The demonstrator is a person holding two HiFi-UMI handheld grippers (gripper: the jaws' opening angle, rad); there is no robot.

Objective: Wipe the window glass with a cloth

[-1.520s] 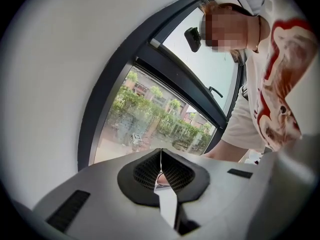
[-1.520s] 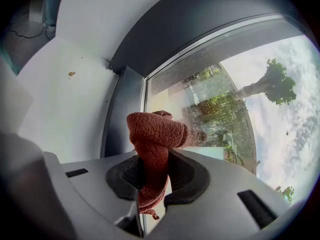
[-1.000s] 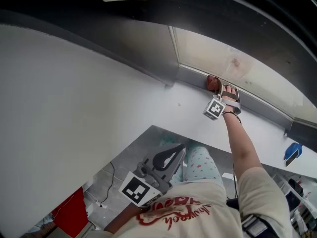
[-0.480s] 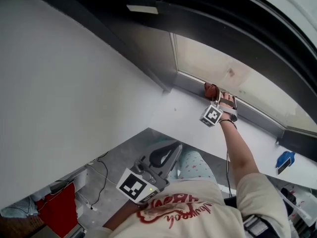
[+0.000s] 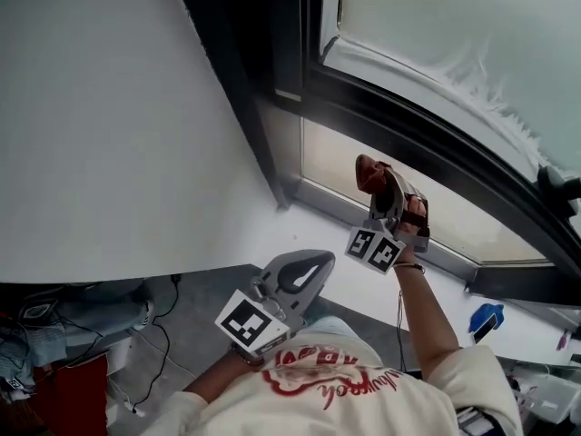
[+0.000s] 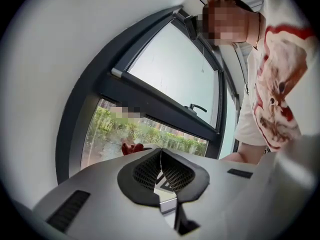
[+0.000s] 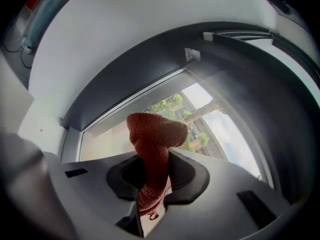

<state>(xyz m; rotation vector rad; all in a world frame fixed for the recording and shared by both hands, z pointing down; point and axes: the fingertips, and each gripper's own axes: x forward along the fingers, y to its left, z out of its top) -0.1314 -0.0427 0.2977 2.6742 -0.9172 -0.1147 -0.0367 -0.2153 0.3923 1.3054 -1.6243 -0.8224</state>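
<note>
Red cloth (image 7: 152,144), pinched by the right gripper (image 7: 152,184), is held up before the lower window glass (image 5: 454,216), far right. The left gripper (image 6: 161,160) hangs nearer, jaws pressed together, empty.

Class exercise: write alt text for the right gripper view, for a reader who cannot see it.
The right gripper is shut on a red-brown cloth, whose bunched end stands up in front of the window glass. A dark window frame arcs above, with a white wall beyond it.
</note>
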